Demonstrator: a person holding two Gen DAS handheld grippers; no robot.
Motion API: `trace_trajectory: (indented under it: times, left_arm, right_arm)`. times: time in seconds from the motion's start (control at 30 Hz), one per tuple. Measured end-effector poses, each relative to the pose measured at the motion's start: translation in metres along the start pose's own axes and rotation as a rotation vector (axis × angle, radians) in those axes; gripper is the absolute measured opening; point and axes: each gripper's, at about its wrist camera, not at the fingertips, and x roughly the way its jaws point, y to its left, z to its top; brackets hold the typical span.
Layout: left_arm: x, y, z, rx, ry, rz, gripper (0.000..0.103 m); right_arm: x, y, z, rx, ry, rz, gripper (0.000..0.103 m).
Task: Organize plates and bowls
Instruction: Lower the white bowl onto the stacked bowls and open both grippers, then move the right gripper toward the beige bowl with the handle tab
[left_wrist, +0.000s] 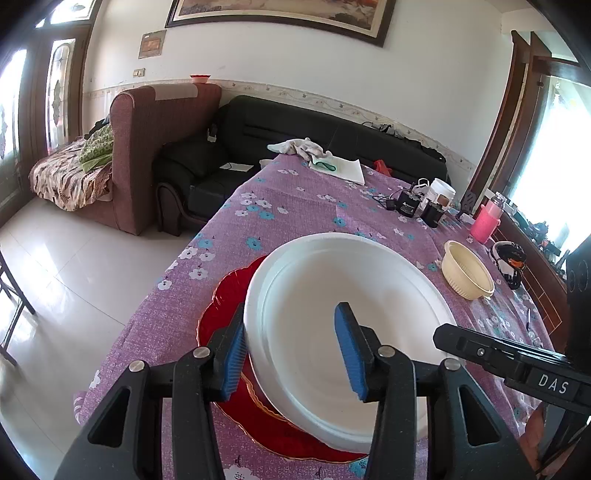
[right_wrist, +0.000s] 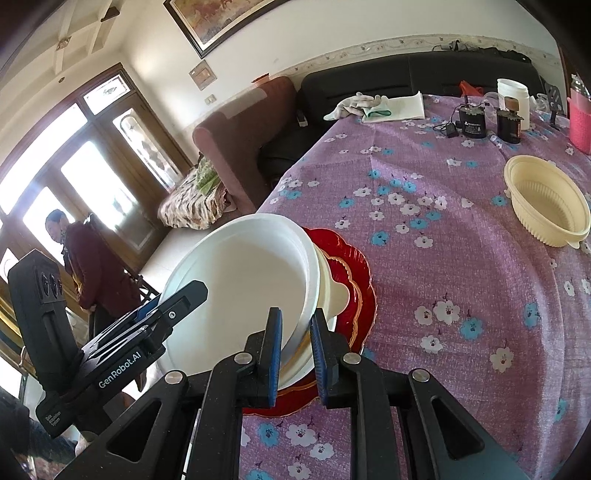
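While both grippers hold the white plate (left_wrist: 343, 332) by its rim, it sits tilted over a red scalloped plate (left_wrist: 229, 295) with gold edging on the purple floral tablecloth (left_wrist: 295, 206): the left gripper (left_wrist: 291, 350) at 9 o'clock stands partly open, one blue pad outside the rim and one inside the dish, and the right gripper (right_wrist: 295, 350) at 3 o'clock is nearly closed on the rim. A cream ribbed bowl (right_wrist: 546, 203) stands alone at 2 o'clock, well apart; the white plate is plain, matte and shallow, with a cream piece (right_wrist: 332, 291) under it.
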Motion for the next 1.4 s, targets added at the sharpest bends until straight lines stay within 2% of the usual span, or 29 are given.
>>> trace_trajectory:
  times: [0.1,0.2,0.47,0.87,1.13,1.23,1.4]
  left_arm:
    - [0.000,0.001,-0.001,-0.003,-0.003,0.002,0.046]
    - [-0.003,0.001,0.000,-0.011,-0.011,0.004,0.053]
    - [-0.012,-0.005,0.003,-0.007,-0.032,0.011,0.053]
    - [-0.022,-0.044,0.002,0.072,-0.047,-0.013,0.057]
    - [-0.025,-0.091,-0.009,0.161,-0.028,-0.060,0.058]
    - [-0.030,-0.121,-0.022,0.235,-0.025,-0.091,0.060]
    - [-0.020,-0.176,-0.052,0.370,0.036,-0.126,0.061]
  right_arm:
    - [0.000,-0.001,-0.001,0.003,0.000,0.004,0.018]
    - [-0.001,-0.002,-0.001,0.003,-0.003,0.006,0.018]
    - [-0.013,-0.004,-0.002,0.002,-0.024,0.014,0.019]
    - [-0.044,-0.028,-0.008,0.058,-0.079,0.020,0.019]
    - [-0.059,-0.066,-0.005,0.137,-0.123,0.027,0.025]
    - [-0.065,-0.088,0.001,0.180,-0.149,0.024,0.025]
    - [-0.092,-0.132,0.027,0.237,-0.245,-0.026,0.026]
